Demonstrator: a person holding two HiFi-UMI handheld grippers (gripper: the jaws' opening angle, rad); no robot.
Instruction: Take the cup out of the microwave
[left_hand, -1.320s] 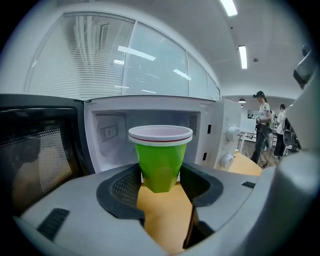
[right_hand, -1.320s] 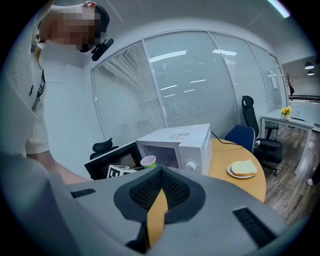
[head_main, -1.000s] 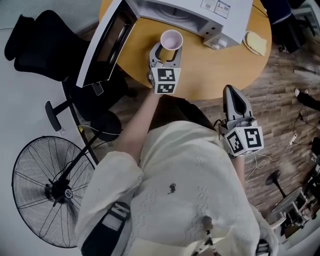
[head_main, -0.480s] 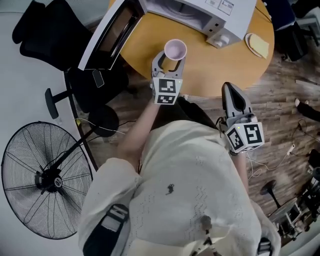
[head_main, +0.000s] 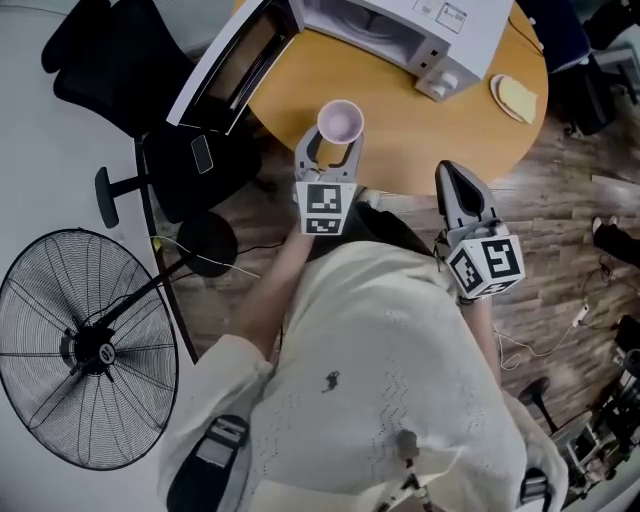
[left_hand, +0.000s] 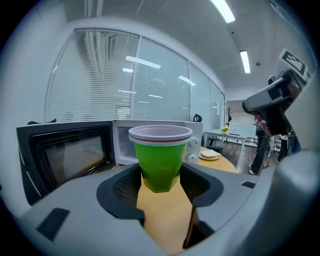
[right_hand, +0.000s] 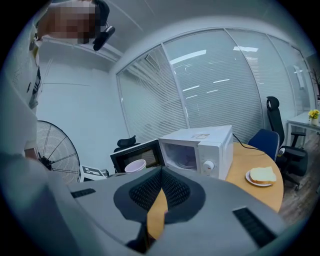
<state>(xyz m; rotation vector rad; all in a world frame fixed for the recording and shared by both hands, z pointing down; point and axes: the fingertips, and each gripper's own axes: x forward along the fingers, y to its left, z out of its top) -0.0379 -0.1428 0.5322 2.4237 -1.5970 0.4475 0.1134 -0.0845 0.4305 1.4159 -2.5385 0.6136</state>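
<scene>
The left gripper has drawn the cup back from the microwave and toward the person. A second ago the cup was just in front of the oven's open mouth. Now a broad strip of bare table lies between the two, and the cup sits close to the table's near edge. The gripper's marker cube, which earlier overlapped that edge, now hangs wholly past it, over the person's lap.

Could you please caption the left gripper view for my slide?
Left hand-held gripper holds the green cup before the open microwave.
</scene>
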